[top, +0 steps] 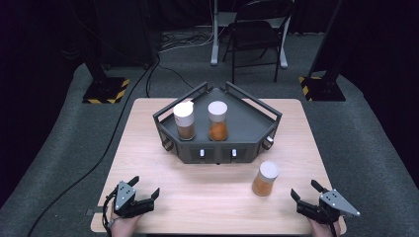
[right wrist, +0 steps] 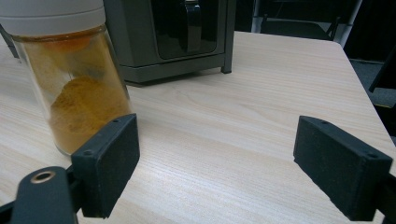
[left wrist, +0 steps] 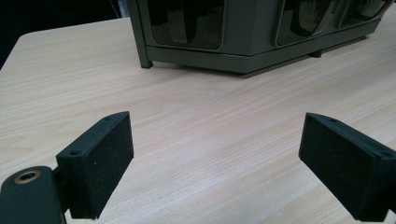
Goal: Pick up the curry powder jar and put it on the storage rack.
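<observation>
A dark grey five-sided rack point(top: 247, 126) stands at the back middle of the wooden table point(top: 148, 163). Two white-capped jars of orange-brown powder stand on it: one at the left point(top: 184, 120), one beside it point(top: 218, 121). A third jar point(top: 266, 178) stands on the table in front of the rack's right side; in the right gripper view this jar point(right wrist: 70, 79) rises just beyond the left jaw. My left gripper point(top: 146, 187) rests open at the table's front left, facing the rack point(left wrist: 243, 37). My right gripper point(top: 306, 189) is open at the front right, apart from the jar.
A folding chair point(top: 257, 34) and a white stand leg point(top: 215, 34) are behind the table on grey carpet. Two black stands with yellow-striped bases point(top: 106, 89) point(top: 321, 86) flank the far corners. A cable point(top: 99, 153) runs along the floor at the left.
</observation>
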### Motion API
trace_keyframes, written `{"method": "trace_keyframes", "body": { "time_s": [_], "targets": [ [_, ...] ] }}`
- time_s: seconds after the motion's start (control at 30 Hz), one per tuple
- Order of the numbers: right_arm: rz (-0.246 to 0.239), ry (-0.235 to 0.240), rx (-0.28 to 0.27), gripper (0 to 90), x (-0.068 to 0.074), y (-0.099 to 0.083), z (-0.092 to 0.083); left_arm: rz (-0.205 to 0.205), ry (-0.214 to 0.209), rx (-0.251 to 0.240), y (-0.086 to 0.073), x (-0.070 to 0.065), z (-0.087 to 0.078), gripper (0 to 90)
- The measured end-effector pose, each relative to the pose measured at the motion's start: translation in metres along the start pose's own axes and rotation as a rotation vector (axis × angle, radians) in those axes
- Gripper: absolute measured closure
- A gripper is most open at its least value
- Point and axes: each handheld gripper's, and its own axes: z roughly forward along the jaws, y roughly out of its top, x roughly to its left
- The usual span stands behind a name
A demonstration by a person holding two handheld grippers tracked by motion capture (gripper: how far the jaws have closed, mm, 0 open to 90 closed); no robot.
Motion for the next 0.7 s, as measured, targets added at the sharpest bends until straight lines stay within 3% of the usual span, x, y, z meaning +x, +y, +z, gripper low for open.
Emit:
{"method": "trace_keyframes", "body": {
  "time_s": [0.7],
  "targets": [
    [-0.006,0.002,0.004,13.5,0.001,0.0007,0.0007,0.0,0.0,0.002,0.0003,0.0002,0.0001,10.3]
  ]
}}
